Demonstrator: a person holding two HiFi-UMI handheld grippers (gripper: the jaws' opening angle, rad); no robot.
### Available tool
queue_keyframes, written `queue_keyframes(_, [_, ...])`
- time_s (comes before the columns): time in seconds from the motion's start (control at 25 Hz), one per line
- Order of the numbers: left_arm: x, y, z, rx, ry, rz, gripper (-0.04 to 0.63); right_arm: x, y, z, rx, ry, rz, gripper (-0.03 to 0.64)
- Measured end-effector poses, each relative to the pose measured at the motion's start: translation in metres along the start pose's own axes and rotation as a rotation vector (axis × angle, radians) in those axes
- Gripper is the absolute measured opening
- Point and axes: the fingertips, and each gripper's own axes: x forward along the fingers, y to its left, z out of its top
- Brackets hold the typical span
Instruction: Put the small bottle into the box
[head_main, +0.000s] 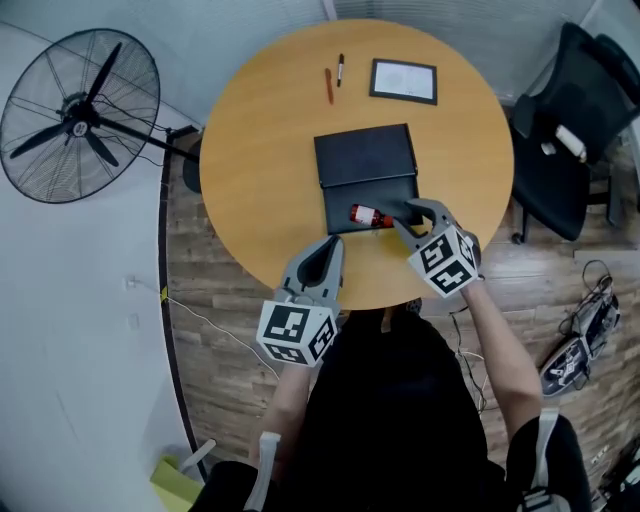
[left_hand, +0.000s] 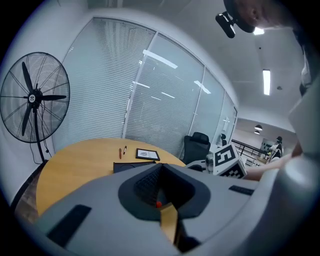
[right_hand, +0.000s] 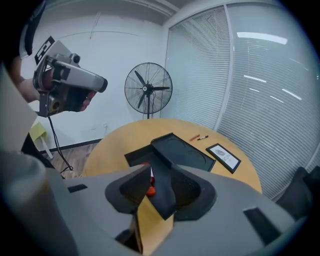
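A small bottle (head_main: 369, 215) with a red cap and label lies on its side in the front half of the open black box (head_main: 345, 200), whose lid (head_main: 365, 155) lies flat behind it. My right gripper (head_main: 402, 214) is at the bottle's right end with its jaws part open. In the right gripper view the bottle (right_hand: 148, 189) shows through the gap beside the left finger, not pinched. My left gripper (head_main: 332, 243) hovers over the table's front edge, shut and empty.
Two pens (head_main: 329, 86) and a framed card (head_main: 404, 81) lie at the far side of the round wooden table (head_main: 250, 170). A standing fan (head_main: 75, 115) is at the left and a black chair (head_main: 560, 150) at the right. Shoes (head_main: 580, 340) lie on the floor.
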Motion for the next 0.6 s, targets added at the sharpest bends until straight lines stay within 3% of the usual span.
queue_keyframes(0.6, [-0.038, -0.057, -0.013, 0.004, -0.044, 0.067, -0.002, -0.096, 0.029, 0.024, 0.025, -0.195, 0.026, 0.074])
